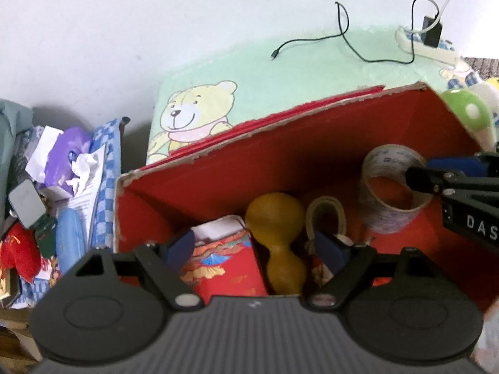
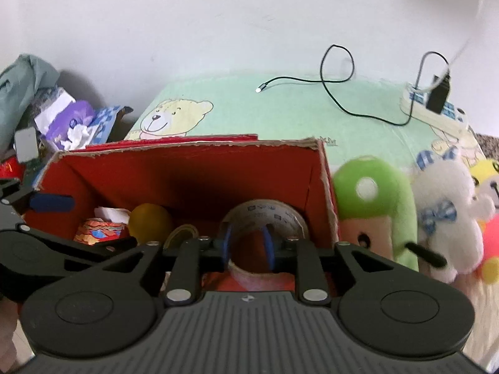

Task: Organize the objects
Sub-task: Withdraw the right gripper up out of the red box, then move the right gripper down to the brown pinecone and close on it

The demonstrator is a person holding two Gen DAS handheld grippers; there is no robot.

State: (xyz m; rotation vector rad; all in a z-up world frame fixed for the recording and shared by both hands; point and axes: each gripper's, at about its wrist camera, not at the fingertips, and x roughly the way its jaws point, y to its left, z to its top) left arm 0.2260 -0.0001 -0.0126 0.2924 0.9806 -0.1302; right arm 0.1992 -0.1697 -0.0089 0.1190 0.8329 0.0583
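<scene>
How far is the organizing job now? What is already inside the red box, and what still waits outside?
Done: the tape roll, gourd and red packet lie inside the red box. In hand: nothing; the right gripper stands open at the tape roll, the left gripper open. Left: the plush toys beside the box.

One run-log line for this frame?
left gripper: open, over red box | right gripper: open at tape roll | tape roll in box

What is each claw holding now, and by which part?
Nothing. The left claw is open over the gourd; the right claw is open at the tape roll, its pads not pressing on it.
</scene>
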